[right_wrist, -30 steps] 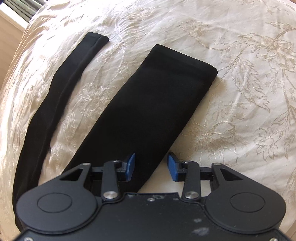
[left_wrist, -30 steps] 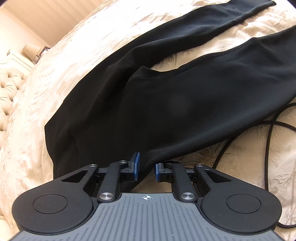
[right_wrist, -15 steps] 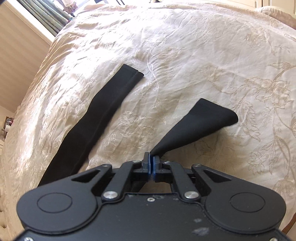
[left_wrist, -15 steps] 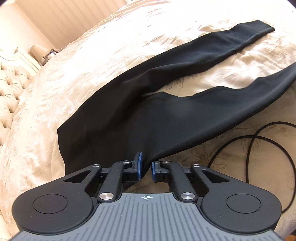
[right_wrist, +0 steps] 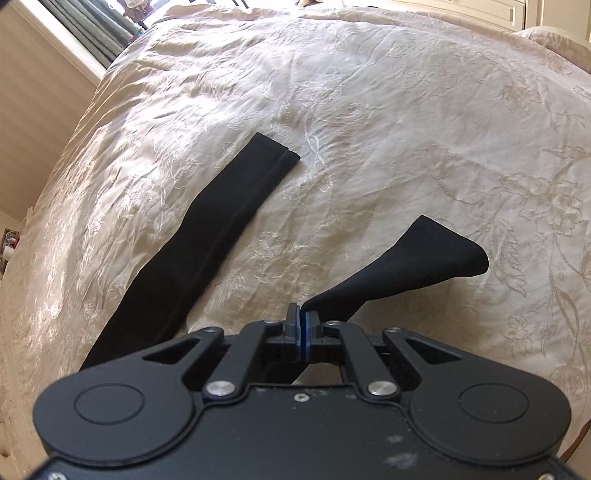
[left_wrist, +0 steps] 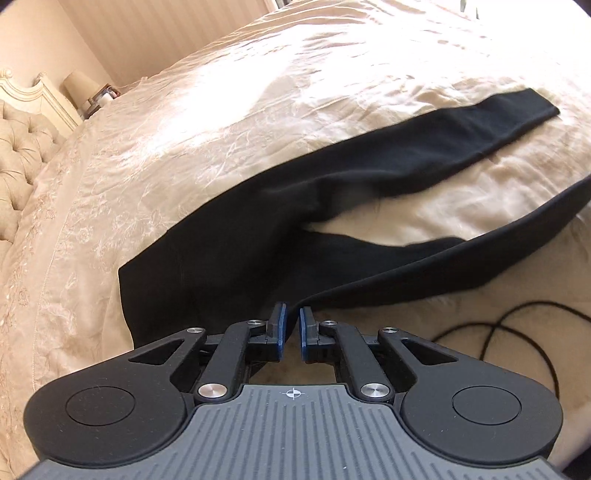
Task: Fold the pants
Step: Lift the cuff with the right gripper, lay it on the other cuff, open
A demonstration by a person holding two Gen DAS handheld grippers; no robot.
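Black pants (left_wrist: 236,258) lie on a cream embroidered bedspread (left_wrist: 221,110). In the left wrist view the far leg stretches up right and the near leg is lifted off the bed. My left gripper (left_wrist: 291,325) is nearly shut on the near edge of the pants by the waist. In the right wrist view my right gripper (right_wrist: 303,325) is shut on the near leg (right_wrist: 406,262) close to its cuff, which hangs lifted above the bed. The other leg (right_wrist: 221,221) lies flat to the left.
A black cable (left_wrist: 517,332) loops on the bed to the right of the left gripper. A tufted headboard (left_wrist: 18,166) and a bedside lamp (left_wrist: 79,86) stand at the far left. Curtains (right_wrist: 92,29) hang beyond the bed.
Both grippers closed on the near side of the pants and rose. The near leg has come up off the bed and narrowed into a hanging fold.
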